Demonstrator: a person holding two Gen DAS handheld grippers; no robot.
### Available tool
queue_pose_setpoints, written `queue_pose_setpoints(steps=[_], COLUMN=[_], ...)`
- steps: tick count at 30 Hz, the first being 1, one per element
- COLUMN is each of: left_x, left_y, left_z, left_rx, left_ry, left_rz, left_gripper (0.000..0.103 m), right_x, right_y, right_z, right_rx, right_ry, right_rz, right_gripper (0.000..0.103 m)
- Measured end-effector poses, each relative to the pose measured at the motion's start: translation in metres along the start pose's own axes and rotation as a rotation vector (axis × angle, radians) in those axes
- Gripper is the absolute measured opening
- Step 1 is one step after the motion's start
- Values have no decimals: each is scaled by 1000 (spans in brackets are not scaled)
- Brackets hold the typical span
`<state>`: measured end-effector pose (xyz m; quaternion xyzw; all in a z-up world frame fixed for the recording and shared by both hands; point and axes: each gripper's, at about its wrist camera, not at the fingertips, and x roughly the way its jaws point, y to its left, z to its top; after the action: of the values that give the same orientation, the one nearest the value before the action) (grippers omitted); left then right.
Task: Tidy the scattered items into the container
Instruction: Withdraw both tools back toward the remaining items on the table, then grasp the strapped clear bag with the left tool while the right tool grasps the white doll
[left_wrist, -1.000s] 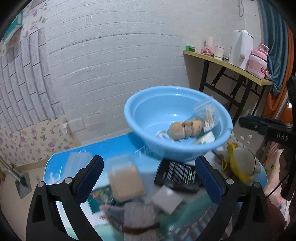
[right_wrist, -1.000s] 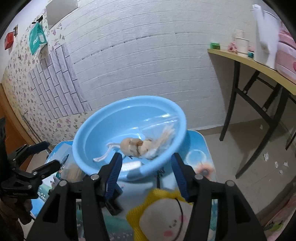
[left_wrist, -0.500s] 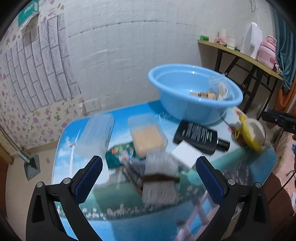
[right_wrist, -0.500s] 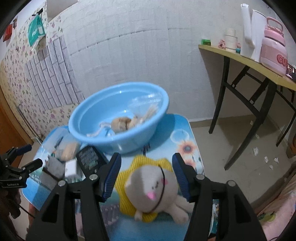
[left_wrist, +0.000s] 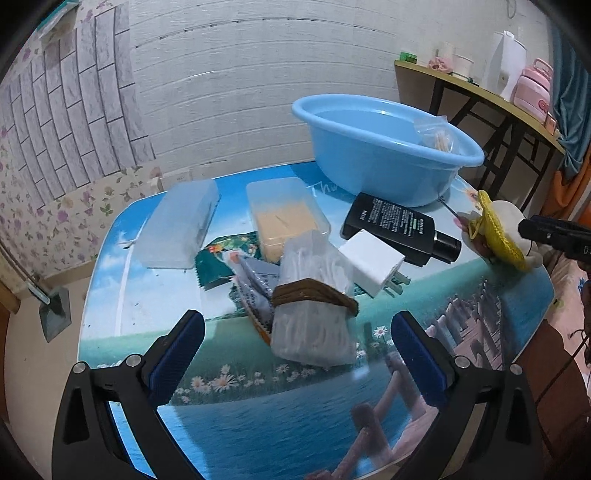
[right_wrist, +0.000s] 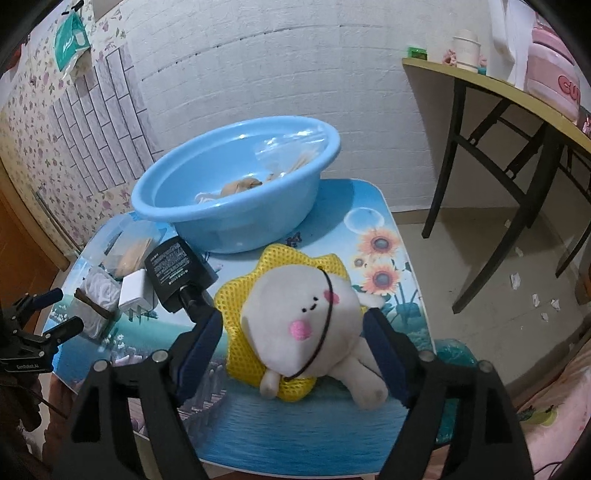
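A blue basin (left_wrist: 384, 147) (right_wrist: 155, 199) stands at the back of the picture-printed table (left_wrist: 258, 406) and holds a small tan toy (right_wrist: 240, 184) and a clear bag of sticks. My left gripper (left_wrist: 297, 325) is open, low over a clear bag of cotton swabs (left_wrist: 314, 258) tied with a brown band. My right gripper (right_wrist: 293, 321) has its jaws opening around a white plush toy (right_wrist: 306, 317) in yellow mesh; the pads are not pressing on it. The left gripper (right_wrist: 55, 314) also shows in the right wrist view.
Between bag and basin lie a white charger (left_wrist: 373, 262), a black bottle (left_wrist: 395, 225), a clear box with tan contents (left_wrist: 286, 218), an empty-looking clear box (left_wrist: 177, 225) and a green packet (left_wrist: 218, 258). A side table (right_wrist: 480, 81) stands at the right.
Both grippers have drawn back from the basin and sunk toward the table. The right jaws have widened and now flank the plush toy. The swab bag now lies between the left jaws.
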<state>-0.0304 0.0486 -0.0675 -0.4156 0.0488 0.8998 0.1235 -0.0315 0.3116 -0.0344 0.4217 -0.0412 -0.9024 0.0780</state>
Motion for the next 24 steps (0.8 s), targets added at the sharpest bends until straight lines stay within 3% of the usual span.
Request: queue_pose_setpoints(steps=[10,13,16,17,24], left_x=[8,13,19,20,16], left_y=[-9,-10,-13,-14,-13], left_z=[3,4,4,4,7], left_rx=[39,50,66,74,88], left_ry=[-2,6,23,28,15], left_rz=[-31,-27,-16,-12,1], left_gripper=[99,90,67,53,43], right_x=[9,14,19,21,32], right_y=[9,7,7,8,13], right_z=[-2,-2,-3,-3,-5], right_rx=[-51,-47,-53,-56,-111], right_ry=[-9,3,16,22,42], right_rz=[-1,4,-1,-1,-62], right_gripper=[96,97,97,97,97])
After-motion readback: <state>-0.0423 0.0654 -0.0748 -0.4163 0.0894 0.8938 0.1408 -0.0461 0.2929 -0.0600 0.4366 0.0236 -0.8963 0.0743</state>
